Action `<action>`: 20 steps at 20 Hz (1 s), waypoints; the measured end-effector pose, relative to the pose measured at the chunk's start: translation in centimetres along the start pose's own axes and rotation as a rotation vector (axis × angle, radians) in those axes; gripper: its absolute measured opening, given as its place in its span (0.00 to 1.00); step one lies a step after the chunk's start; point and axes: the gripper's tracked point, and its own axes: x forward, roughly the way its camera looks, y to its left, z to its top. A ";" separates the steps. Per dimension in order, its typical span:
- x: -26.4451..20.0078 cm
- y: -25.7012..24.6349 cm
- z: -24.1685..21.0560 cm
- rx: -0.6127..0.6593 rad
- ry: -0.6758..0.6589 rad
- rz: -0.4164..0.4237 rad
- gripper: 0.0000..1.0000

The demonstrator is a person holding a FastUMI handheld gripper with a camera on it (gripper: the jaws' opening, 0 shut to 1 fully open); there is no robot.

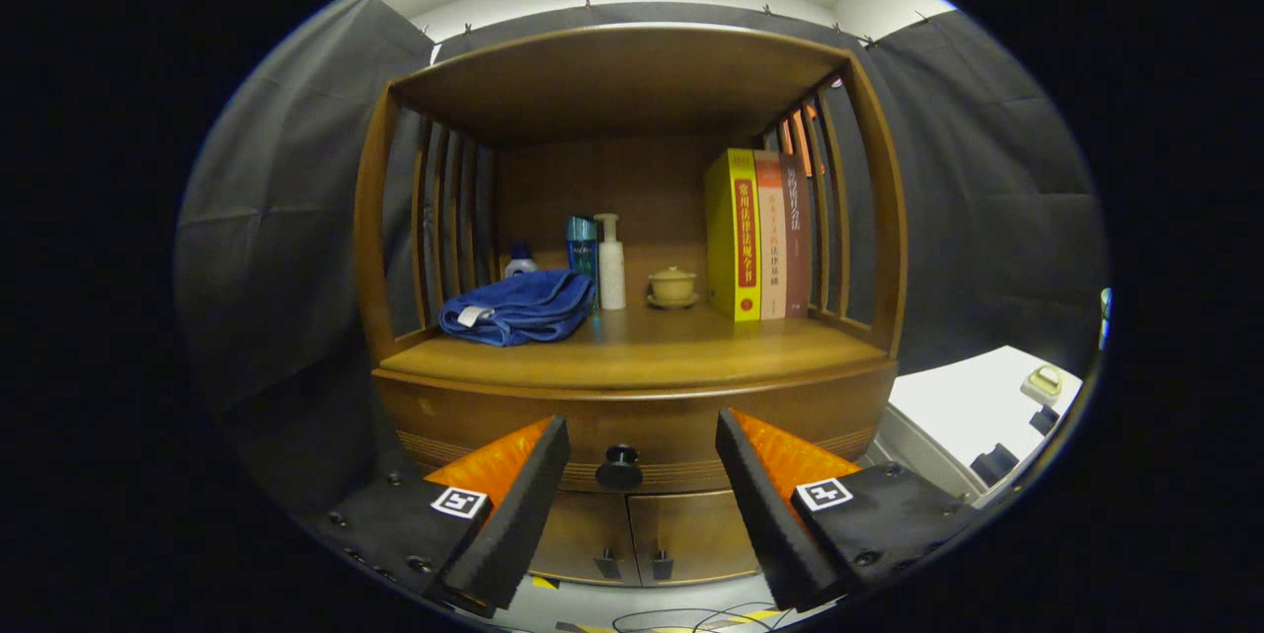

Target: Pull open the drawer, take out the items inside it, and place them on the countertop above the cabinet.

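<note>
Two fingers of mine stand spread wide with nothing between them, levelled at a wooden cabinet in the booth. Framed in the gap between them is the drawer, shut, its front flush under the lip of the surface; its dark round knob sits just ahead of my fingertips, untouched. What lies inside the drawer I cannot tell.

On the surface above, within the open alcove: a folded blue towel at the left near the front edge; behind it a small white-capped bottle, a blue bottle and a white pump bottle standing upright close together; a small lidded cup on a saucer near the middle; and three books upright against the right-hand slats, the yellow one nearest the middle.

Open room on the surface runs along its front edge, from the towel across to the right corner, and a bare patch lies before the cup and books. Slatted sides close the alcove left and right, and a wooden top roofs it over. Below the drawer, two cabinet doors are closed, their small handles side by side at the centre seam. A white unit stands just beside the cabinet on the right.
</note>
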 end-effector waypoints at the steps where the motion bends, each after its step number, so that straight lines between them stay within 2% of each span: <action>1: 0.8 -0.3 -1.0 -0.004 0.018 -0.008 0.98; 6: 4.3 0.1 -5.1 -0.001 0.091 -0.017 0.98; 13: 7.2 0.9 -8.1 0.002 0.150 -0.017 0.97; 15: 8.1 1.3 -8.6 0.002 0.161 -0.021 0.91; 19: 9.1 1.5 -9.1 0.002 0.169 -0.027 0.70; 20: 9.2 1.7 -9.3 0.011 0.173 -0.027 0.61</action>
